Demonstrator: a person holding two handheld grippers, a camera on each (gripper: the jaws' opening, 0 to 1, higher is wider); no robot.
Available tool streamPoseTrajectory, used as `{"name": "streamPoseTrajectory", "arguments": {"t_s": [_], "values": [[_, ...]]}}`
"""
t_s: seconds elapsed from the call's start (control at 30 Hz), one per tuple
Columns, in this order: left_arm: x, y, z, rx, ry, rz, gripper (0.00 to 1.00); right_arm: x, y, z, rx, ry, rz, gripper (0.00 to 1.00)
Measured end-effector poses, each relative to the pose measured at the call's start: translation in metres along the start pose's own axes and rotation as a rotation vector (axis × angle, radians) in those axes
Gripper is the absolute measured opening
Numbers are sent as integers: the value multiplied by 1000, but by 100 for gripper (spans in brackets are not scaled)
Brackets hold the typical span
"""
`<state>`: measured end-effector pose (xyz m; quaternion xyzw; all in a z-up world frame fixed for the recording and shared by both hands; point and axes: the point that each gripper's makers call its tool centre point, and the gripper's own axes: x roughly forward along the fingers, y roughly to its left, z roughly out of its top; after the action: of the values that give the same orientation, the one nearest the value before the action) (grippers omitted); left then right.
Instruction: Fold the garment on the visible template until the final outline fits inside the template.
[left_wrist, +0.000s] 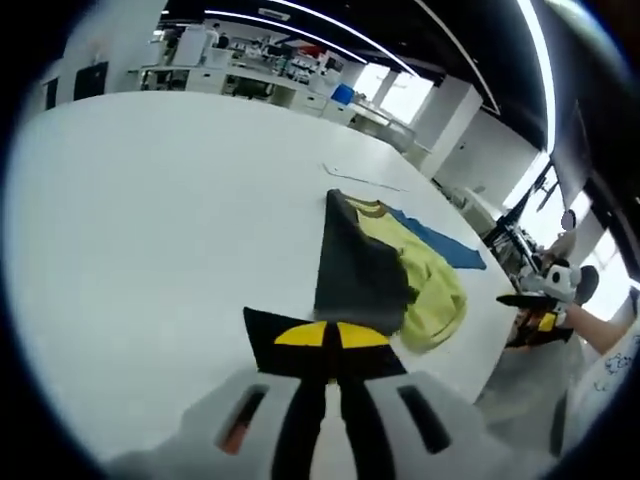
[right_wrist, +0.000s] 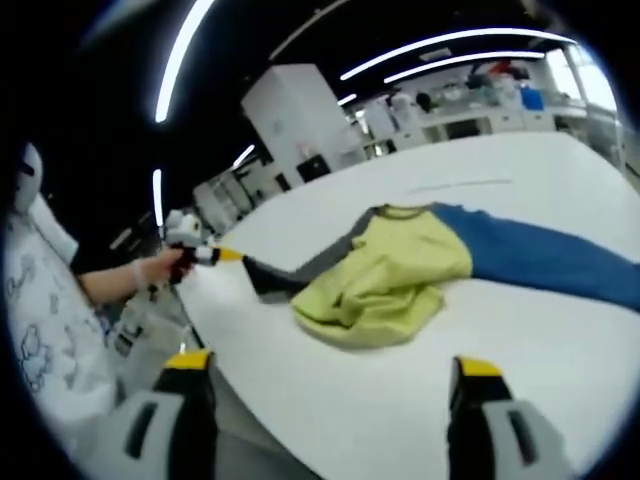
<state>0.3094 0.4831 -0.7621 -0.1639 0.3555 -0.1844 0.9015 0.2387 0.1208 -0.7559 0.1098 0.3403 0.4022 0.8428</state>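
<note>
A garment lies bunched near the white table's (left_wrist: 150, 220) edge, with a yellow body (left_wrist: 430, 285) and a dark grey sleeve (left_wrist: 355, 265). My left gripper (left_wrist: 330, 335) is shut on the end of that grey sleeve, which runs taut back to the body. In the right gripper view the left gripper (right_wrist: 215, 253) holds the grey sleeve (right_wrist: 300, 268) out past the table's edge. The yellow body (right_wrist: 385, 275) lies crumpled, and a blue piece (right_wrist: 540, 255) stretches flat from it; I cannot tell whether it is cloth or template. My right gripper (right_wrist: 332, 365) stands open, short of the garment, holding nothing.
The right gripper (left_wrist: 532, 315) shows off the table's edge, held by a hand. A thin pale line (left_wrist: 365, 182) lies on the table beyond the garment. A person's printed white sleeve (right_wrist: 40, 330) is at the left. Benches and shelves (left_wrist: 250, 70) stand far behind.
</note>
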Motion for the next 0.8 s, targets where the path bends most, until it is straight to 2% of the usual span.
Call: {"name": "streamPoseTrajectory", "arguments": {"t_s": [0.23,0.3,0.5,0.63,0.7,0.8], "values": [[-9,27,-6,-47,15,51,0,4,2,-2,5,13,-5,98],[-8,44,-6,-54,27,74,0,4,2,-3,9,17,-8,98],[1,74,-6,-69,58,120,0,2,3,-6,14,27,-22,98],[4,85,-7,-65,85,145,0,-2,2,-6,20,23,-37,98],[9,97,-6,-66,100,154,0,-3,1,-6,24,23,-45,98],[10,102,-9,-70,123,165,0,-5,-1,-6,29,20,-54,98]]}}
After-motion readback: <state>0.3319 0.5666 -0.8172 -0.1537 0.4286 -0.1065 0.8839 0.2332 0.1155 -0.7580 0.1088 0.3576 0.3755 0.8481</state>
